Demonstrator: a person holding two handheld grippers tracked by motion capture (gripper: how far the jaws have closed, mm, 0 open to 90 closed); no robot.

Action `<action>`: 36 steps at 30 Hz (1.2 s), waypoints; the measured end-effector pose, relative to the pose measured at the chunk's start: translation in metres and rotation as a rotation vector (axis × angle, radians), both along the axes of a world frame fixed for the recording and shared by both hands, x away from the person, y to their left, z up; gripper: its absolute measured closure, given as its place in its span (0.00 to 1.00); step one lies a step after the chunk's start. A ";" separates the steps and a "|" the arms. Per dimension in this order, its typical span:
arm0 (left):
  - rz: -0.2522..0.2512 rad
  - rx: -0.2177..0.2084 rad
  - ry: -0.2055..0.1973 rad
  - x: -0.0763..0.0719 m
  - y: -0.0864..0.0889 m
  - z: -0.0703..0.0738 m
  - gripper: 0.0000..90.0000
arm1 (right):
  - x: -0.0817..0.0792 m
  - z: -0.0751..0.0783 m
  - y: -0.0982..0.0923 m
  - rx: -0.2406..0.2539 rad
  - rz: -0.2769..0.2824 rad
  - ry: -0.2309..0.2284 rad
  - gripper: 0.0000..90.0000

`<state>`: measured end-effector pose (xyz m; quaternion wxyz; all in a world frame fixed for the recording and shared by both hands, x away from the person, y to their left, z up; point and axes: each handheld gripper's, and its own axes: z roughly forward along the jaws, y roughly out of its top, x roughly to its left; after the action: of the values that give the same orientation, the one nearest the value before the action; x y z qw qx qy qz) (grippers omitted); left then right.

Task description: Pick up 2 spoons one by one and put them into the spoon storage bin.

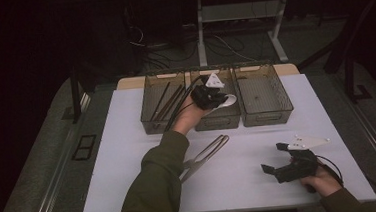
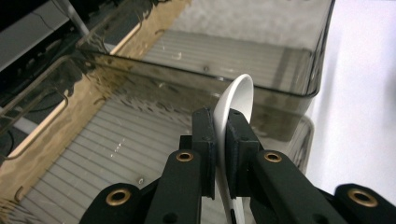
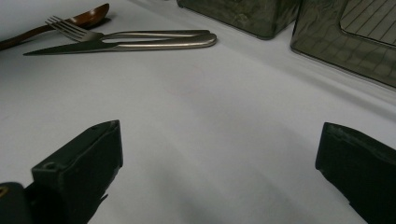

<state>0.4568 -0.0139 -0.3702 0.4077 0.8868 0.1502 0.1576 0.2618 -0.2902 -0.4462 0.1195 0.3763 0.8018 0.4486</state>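
In the high view the left gripper (image 1: 209,95) is held over the middle bin (image 1: 218,118) of three smoky transparent bins that stand in a row at the far side of the white table (image 1: 127,120). Its jaws are almost together and they clamp a white spoon (image 1: 227,102), which sticks out to the right of the gripper, above the near part of this bin. In the left gripper view the two black pads press on the spoon (image 2: 236,105) from both sides; the bowl of the spoon rises beyond the fingertips and its handle goes down between the jaws toward the camera. Under the spoon there is the ribbed floor of the middle bin (image 2: 93,140), and beyond it the wall of the next bin (image 2: 261,51). The left bin (image 1: 161,102) contains several dark thin sticks that lean against its wall. The right bin (image 1: 263,93) stands just beside the middle one. On the table, near the person's left sleeve (image 1: 156,183), lie a metal fork (image 1: 207,152) and a knife, close together; in the right gripper view the fork (image 3: 116,35) and the knife (image 3: 121,45) lie side by side, and a brown wooden spoon (image 3: 86,17) lies just behind them. The right gripper (image 1: 280,162) rests low at the near right part of the table, well apart from the bins, and its jaws stand wide with nothing between them; in the right gripper view there is bare white table between its two black fingers (image 3: 79,172).
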 end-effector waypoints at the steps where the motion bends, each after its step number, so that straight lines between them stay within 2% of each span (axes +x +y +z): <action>1: -0.003 0.013 0.000 0.001 0.000 -0.002 0.92 | 0.000 0.000 0.000 0.000 0.001 0.000 0.00; 3: -0.003 0.030 0.007 0.003 0.000 -0.005 0.92 | 0.000 0.000 0.000 0.003 0.002 -0.001 0.00; 6: 0.005 0.028 0.036 0.003 -0.001 -0.008 0.92 | 0.000 0.000 0.000 0.004 -0.001 0.000 0.00; 8: 0.003 0.034 0.037 0.002 -0.001 -0.010 0.91 | 0.000 0.000 0.000 0.004 0.000 0.000 0.00; 13: 0.004 0.031 0.018 0.000 -0.002 -0.008 0.78 | 0.000 0.000 0.000 0.002 0.000 0.000 0.00; 19: -0.011 0.002 0.023 -0.004 0.000 -0.002 0.68 | 0.000 0.000 0.000 0.000 0.003 -0.002 0.00; 21: 0.005 -0.041 0.053 -0.008 0.002 0.000 0.65 | 0.000 0.000 0.000 0.001 0.001 0.000 0.00; 28: 0.008 -0.109 0.108 -0.019 0.015 0.011 0.56 | -0.001 0.000 0.000 -0.003 0.000 0.002 0.00; 30: 0.006 -0.136 0.138 -0.023 0.020 0.013 0.53 | -0.001 0.000 0.000 -0.003 0.000 0.002 0.00; 36: -0.001 -0.149 0.170 -0.038 0.035 0.016 0.46 | -0.001 0.000 0.000 -0.007 0.002 0.000 0.00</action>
<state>0.4187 0.0207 -0.3541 0.4585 0.8641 0.1952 0.0703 0.2613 -0.2898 -0.4465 0.1204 0.3749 0.8037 0.4461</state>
